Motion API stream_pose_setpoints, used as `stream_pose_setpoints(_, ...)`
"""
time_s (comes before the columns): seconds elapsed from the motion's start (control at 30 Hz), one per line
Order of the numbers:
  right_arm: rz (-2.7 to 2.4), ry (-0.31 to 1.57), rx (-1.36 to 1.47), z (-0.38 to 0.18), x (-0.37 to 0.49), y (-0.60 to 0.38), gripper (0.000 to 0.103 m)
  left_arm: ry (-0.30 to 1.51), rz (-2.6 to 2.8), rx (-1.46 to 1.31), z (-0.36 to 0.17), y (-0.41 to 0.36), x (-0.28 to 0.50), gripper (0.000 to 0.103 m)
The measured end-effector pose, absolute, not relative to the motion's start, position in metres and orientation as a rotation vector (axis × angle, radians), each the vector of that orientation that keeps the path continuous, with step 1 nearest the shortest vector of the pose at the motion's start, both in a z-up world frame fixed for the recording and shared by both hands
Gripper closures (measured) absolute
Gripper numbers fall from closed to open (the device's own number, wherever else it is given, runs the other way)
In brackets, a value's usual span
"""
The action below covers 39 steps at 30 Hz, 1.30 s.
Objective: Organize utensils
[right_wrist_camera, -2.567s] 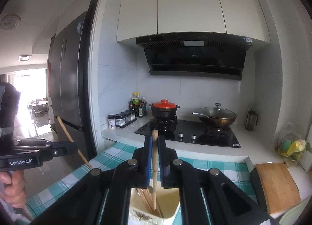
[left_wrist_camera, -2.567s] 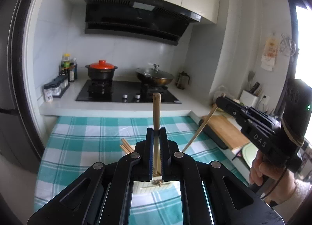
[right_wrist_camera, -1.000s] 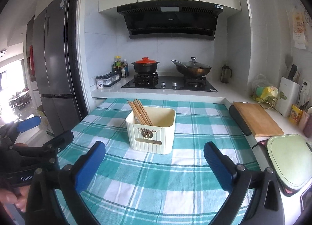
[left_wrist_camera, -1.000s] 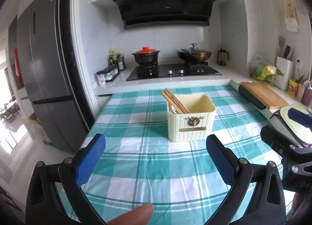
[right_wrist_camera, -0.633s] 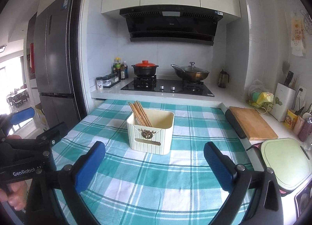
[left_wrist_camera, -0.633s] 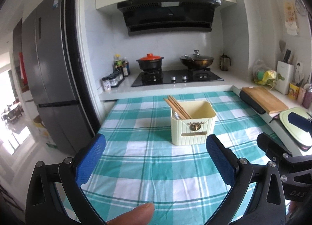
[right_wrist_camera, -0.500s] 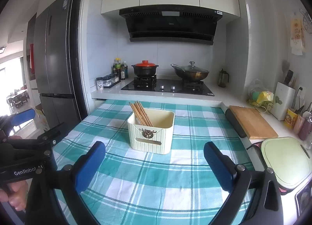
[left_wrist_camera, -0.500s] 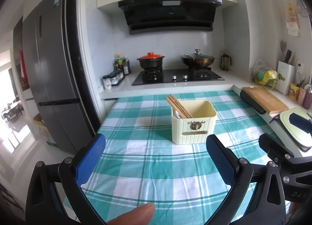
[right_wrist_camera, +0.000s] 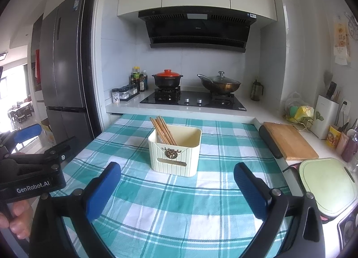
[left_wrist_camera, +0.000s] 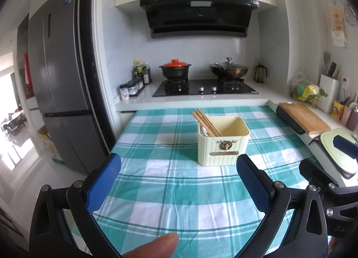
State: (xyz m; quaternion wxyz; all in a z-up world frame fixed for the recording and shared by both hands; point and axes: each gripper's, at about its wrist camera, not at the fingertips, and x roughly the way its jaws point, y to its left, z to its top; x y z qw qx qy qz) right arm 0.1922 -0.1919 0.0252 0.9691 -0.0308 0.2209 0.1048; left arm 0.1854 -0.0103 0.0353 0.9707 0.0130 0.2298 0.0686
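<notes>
A cream utensil holder (left_wrist_camera: 223,145) (right_wrist_camera: 175,152) stands on the teal checked tablecloth (left_wrist_camera: 179,190) (right_wrist_camera: 179,208). Several wooden chopsticks (left_wrist_camera: 204,121) (right_wrist_camera: 163,131) lean in its left side, with a metal utensil (left_wrist_camera: 204,131) beside them. My left gripper (left_wrist_camera: 179,182) is open and empty, held back from the holder at the table's near side. My right gripper (right_wrist_camera: 174,186) is open and empty too, also near the front. Each gripper shows at the edge of the other's view: the right one (left_wrist_camera: 324,177), the left one (right_wrist_camera: 35,161).
A wooden cutting board (right_wrist_camera: 288,140) and a pale green board (right_wrist_camera: 326,182) lie on the counter to the right. The stove (right_wrist_camera: 192,99) with a red-lidded pot (right_wrist_camera: 167,79) and a wok (right_wrist_camera: 220,84) is behind the table. A fridge (left_wrist_camera: 60,92) stands at the left.
Both grippers let go of their chopsticks into the holder, opened wide and drew back toward the table's front. Over the last half second they only drift slightly.
</notes>
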Motion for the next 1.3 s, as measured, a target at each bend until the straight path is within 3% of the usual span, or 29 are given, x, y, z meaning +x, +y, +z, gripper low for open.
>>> stream_pose_setpoints(1.3,0.232,0.462,-0.056,0.0205,0.1944,-0.1861,0.0,0.485,0.145,0.03,0.0268,-0.0075,0.1953,0.0)
